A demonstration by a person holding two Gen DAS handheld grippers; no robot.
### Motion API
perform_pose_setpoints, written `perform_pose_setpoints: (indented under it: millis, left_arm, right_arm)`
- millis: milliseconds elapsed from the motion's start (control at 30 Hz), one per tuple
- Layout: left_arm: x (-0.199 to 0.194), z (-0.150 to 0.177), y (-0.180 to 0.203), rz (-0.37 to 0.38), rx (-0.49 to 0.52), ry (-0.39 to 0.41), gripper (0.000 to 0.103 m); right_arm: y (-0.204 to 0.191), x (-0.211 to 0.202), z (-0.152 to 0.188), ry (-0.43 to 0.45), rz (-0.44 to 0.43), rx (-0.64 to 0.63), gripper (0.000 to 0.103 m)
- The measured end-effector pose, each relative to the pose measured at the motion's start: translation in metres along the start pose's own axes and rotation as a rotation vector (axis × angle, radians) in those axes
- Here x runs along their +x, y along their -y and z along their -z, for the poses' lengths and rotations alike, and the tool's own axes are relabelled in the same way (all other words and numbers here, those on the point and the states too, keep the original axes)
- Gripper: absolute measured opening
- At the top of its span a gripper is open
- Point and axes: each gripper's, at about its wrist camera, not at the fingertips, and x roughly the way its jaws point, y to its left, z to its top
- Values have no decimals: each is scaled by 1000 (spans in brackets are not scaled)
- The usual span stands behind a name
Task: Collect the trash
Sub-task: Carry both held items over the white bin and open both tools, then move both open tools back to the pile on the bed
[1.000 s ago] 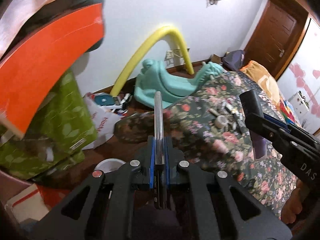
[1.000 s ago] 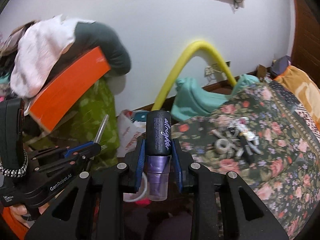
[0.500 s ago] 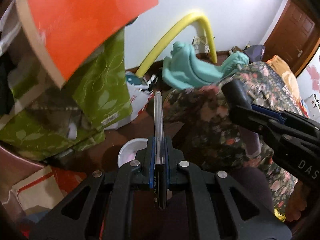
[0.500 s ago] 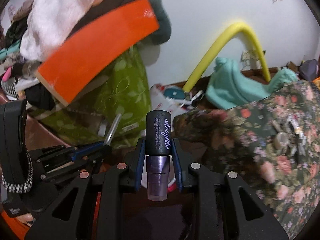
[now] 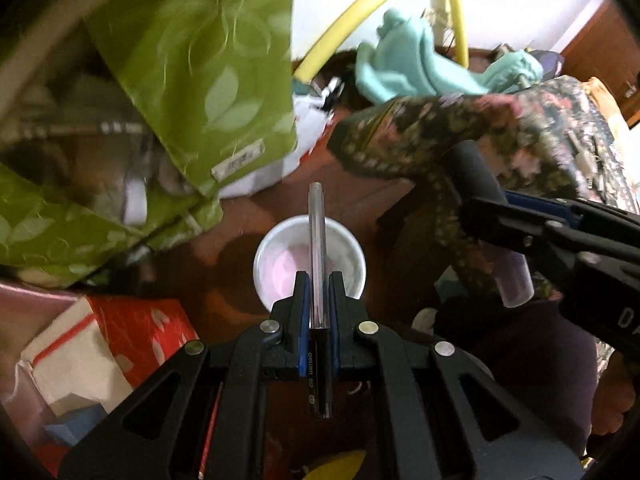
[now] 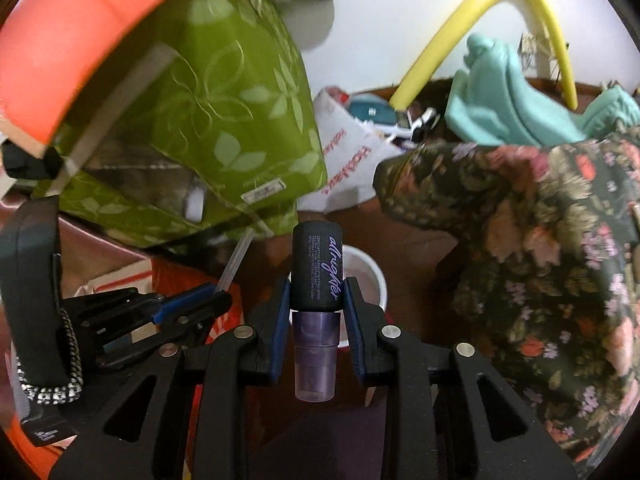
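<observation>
My left gripper [image 5: 318,280] is shut on a clear-barrelled pen [image 5: 316,240] that points forward, right above a white cup [image 5: 272,256] on the brown floor. My right gripper [image 6: 316,292] is shut on a small spray bottle [image 6: 317,276] with a black cap and a purple body, held upright above the same white cup [image 6: 372,276]. The right gripper also shows in the left wrist view [image 5: 496,216], to the right of the cup. The left gripper with the pen shows in the right wrist view [image 6: 216,300], to the left.
A green leaf-print bag [image 5: 192,80] leans at the left under an orange board [image 6: 100,32]. A floral bedspread [image 6: 540,220] hangs at the right. A red and white box [image 5: 104,344] lies at the lower left. A yellow foam tube [image 6: 460,28] and teal cloth [image 6: 504,96] sit behind.
Both grippers have swung away from the bed and tilted down toward the floor. The white cup now lies directly under both held items.
</observation>
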Motion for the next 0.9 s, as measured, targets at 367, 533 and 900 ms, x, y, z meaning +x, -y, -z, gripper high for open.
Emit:
perform_pose_setpoints:
  millis: [367,533,900]
  left_arm:
    - [28,-10,-9,-16,-33,-70,11]
    - [25,-11,-12,-19,-44,-69,23]
    - [-11,-6,-5,-5,-32,1,23]
  right_arm:
    - [-2,41,-15,-102,-62,19,27]
    - [-4,38,-14,-96,-26,8,39]
    - [0,-1,-5,-28,3,-1,39]
